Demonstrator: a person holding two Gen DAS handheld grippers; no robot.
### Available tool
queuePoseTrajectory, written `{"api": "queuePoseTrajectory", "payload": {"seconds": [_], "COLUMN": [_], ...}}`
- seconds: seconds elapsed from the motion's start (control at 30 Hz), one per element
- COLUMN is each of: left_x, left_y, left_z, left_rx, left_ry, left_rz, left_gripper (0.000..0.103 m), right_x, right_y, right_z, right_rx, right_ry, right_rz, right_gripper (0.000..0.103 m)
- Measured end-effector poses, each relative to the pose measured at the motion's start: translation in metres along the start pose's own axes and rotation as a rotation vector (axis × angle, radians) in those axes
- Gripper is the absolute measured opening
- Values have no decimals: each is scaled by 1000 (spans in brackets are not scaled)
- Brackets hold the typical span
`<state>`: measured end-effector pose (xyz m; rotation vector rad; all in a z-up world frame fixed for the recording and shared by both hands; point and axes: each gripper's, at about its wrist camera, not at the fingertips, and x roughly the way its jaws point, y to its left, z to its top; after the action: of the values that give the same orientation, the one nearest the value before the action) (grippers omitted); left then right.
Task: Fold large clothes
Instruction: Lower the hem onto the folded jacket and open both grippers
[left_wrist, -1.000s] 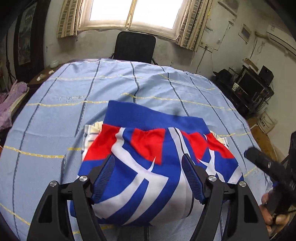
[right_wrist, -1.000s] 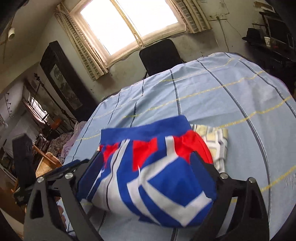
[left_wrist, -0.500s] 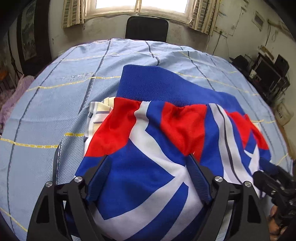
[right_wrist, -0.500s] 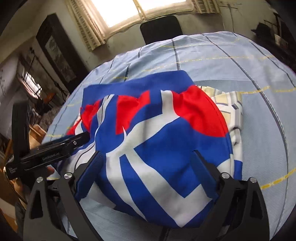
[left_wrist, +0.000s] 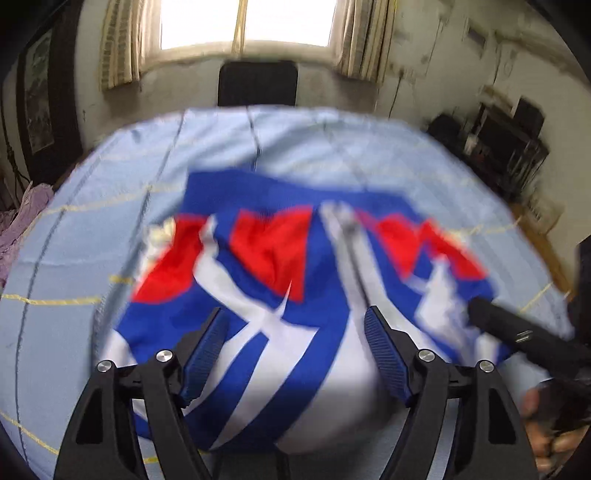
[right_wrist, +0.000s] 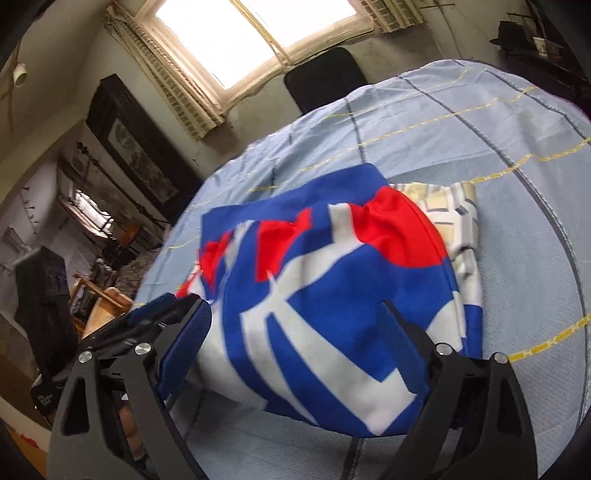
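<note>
A folded red, white and blue garment lies bunched on the light blue bed sheet, partly over a pale checked folded cloth. My left gripper has its jaws wide and closing, and the garment's near fold bulges between the pads. In the right wrist view, my right gripper also stands wide around the garment, whose near edge hangs just above the sheet. The left gripper shows at the garment's left end. The right gripper shows at its right end. The left wrist view is blurred.
A black chair stands beyond the bed's far edge under the window. Dark shelves with equipment stand to the right, and purple cloth lies off the left side. A dark cabinet lines the left wall. A hand holds the right gripper.
Both grippers have come down toward the sheet with the garment between their jaws. More of it now covers the checked cloth. The left view has become motion-blurred.
</note>
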<state>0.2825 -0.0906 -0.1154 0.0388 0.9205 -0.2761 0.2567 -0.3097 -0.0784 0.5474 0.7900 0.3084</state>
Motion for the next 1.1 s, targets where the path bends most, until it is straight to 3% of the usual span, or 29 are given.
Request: {"api": "queuePoseTrajectory", "payload": {"seconds": [0.07,0.13,0.2,0.33,0.43,0.53,0.6,0.67,0.77,0.83,0.93,1.03,1.1], "left_x": [12,14,11,-12,-25,-1,2,2,-3,-14,-28,-17,-4], "left_y": [2,12,17,23,28,22,14,12,21,30,33,22,13], "left_z": [-3,0,0,-5,-3,-1,0,1,3,6,8,8,5], "left_rx": [22,-29,-58,-89,-115,-99,-52,-47,-96,-143,-152,-123,-81], "left_ry": [-10,12,6,-45,-84,8,3,6,4,-27,-80,-43,1], "left_rz": [59,16,-4,-66,-120,-84,-29,-19,-65,-128,-157,-156,-103], "left_gripper": [97,97,94,77,77,77,78,78,76,76,76,76,76], "right_x": [6,4,2,7,9,9,3,-5,-16,-23,-34,-42,-48], "right_y": [-8,-7,-2,8,10,14,17,17,13,9,6,-1,-10], "right_z": [-3,-3,-6,-12,-16,-19,-23,-27,-36,-41,-51,-59,-66], "right_rx": [27,31,37,69,97,125,137,157,201,222,230,249,292], "right_ry": [11,2,5,19,26,30,23,18,17,16,16,20,20], "right_rz": [-53,-70,-125,-230,-266,-267,-252,-232,-203,-187,-178,-184,-172], "right_gripper": [84,84,84,85,85,85,85,85,85,85,85,85,85]}}
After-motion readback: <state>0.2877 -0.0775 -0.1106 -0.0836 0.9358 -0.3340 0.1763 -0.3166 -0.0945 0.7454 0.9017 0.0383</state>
